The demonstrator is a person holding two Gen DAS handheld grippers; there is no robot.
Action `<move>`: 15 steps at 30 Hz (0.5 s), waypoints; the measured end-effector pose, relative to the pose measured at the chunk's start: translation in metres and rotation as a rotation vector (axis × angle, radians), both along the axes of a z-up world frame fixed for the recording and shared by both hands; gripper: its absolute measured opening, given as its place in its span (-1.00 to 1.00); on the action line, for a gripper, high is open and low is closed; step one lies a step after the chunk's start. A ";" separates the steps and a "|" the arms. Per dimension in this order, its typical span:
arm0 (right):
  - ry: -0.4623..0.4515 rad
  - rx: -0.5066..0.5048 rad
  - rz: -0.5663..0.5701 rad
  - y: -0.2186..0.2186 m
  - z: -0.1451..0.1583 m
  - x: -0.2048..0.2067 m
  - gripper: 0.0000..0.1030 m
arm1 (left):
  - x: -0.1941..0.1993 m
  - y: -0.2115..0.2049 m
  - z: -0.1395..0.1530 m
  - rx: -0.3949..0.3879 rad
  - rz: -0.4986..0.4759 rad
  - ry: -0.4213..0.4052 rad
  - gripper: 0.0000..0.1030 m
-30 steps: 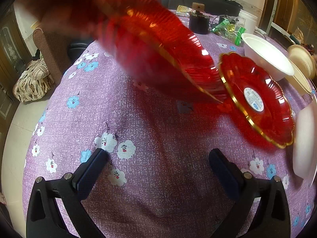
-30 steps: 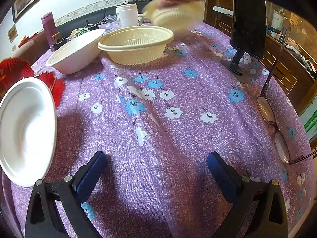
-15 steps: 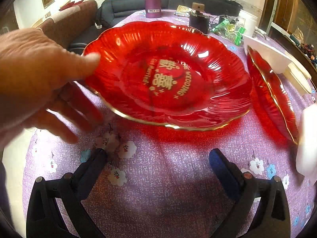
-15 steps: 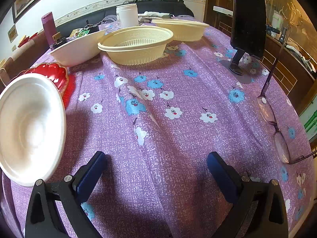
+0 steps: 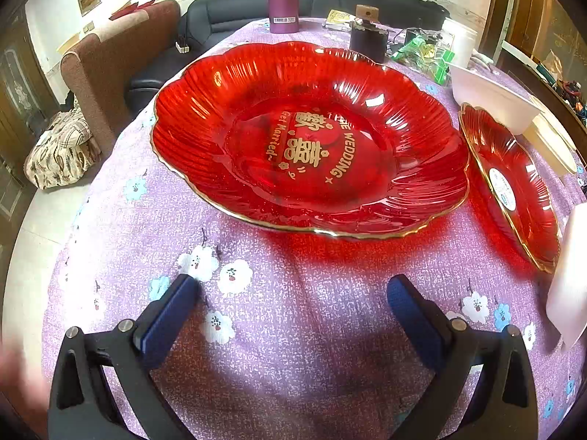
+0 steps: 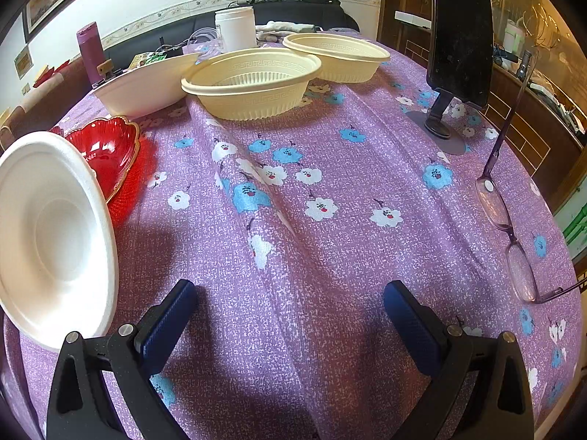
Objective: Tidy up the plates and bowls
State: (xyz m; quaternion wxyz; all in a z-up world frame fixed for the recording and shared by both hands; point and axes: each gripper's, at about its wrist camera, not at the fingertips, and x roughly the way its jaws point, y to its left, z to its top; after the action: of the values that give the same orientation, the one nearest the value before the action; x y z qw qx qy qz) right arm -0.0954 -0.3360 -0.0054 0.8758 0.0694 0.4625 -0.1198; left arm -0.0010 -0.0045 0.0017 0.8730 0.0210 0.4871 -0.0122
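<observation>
Where a hand gripped its rim half a second back: large red scalloped plate (image 5: 308, 139), gilt edge, gold "THE WEDDING / Get Married" lettering, now lying flat and unheld on purple floral tablecloth (image 5: 293, 330); only a blurred trace of hand (image 5: 14, 370) at lower left. Just right of it, apart: smaller red plate (image 5: 510, 183), white label, in same spot. Beyond that: white bowl (image 5: 488, 99). Left gripper (image 5: 290, 300): jaws spread wide, empty, placed as before, short of large plate. Right gripper (image 6: 288, 304): likewise spread, empty, unmoved, over bare cloth. White foam plate (image 6: 51, 234) at its left, unshifted. Farther back: two cream bowls (image 6: 253, 80), (image 6: 337, 55), side by side, unchanged. Spectacles (image 6: 506, 220), phone on stand (image 6: 458, 36) at right.
</observation>
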 end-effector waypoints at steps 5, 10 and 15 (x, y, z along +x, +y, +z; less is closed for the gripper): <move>0.000 0.000 0.000 0.000 0.000 0.000 0.99 | 0.000 0.002 -0.001 0.000 0.000 -0.001 1.00; 0.000 0.001 0.001 -0.001 0.000 0.000 0.99 | 0.001 0.003 -0.001 0.000 0.000 -0.001 1.00; 0.000 -0.003 -0.020 0.001 0.000 -0.001 0.99 | 0.001 0.002 0.000 0.000 0.010 0.000 1.00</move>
State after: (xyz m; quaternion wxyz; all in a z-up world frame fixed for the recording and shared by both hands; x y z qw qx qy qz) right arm -0.0962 -0.3349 -0.0055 0.8745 0.0728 0.4617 -0.1293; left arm 0.0004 -0.0023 0.0014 0.8731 0.0187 0.4870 -0.0077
